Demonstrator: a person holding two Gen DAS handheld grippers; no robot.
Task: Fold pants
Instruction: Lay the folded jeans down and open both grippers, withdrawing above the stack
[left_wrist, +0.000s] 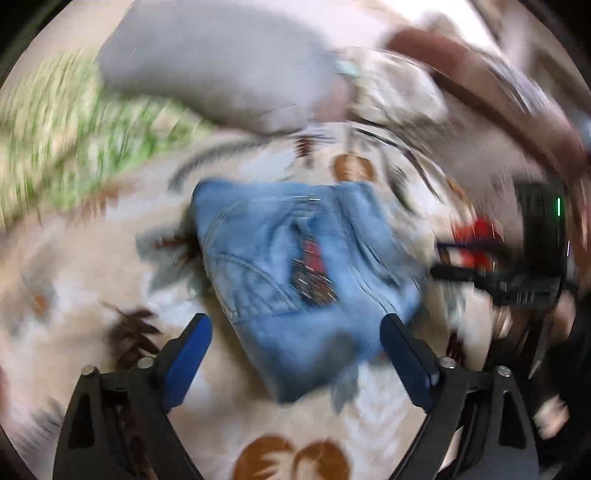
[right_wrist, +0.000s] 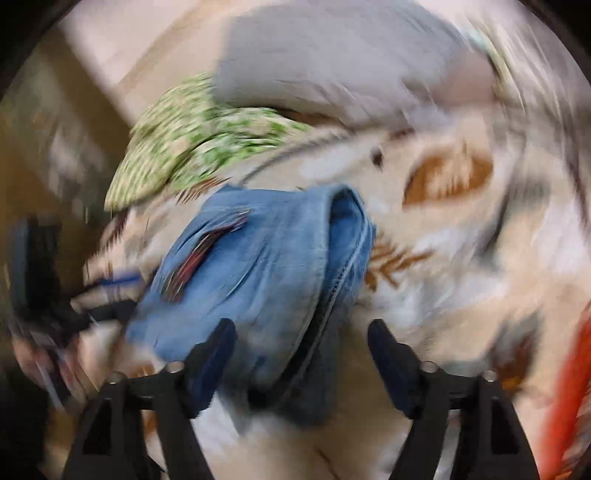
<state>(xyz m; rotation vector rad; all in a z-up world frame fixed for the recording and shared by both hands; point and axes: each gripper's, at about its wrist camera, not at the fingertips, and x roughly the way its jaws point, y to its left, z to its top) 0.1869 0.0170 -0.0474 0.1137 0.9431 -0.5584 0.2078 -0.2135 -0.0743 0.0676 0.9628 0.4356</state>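
Denim pants (left_wrist: 295, 273) lie folded into a compact bundle on the leaf-patterned bedspread (left_wrist: 92, 258), between my two tools. My left tool (left_wrist: 295, 332) stands wide apart, blue pads clear of the cloth, nothing held. My right tool (right_wrist: 301, 343) is spread as well, hanging over the bundle's near right edge without pinching it. Farther back lie a green patterned cloth (right_wrist: 177, 155) and a grey pillow (right_wrist: 332, 62). Both views are blurred.
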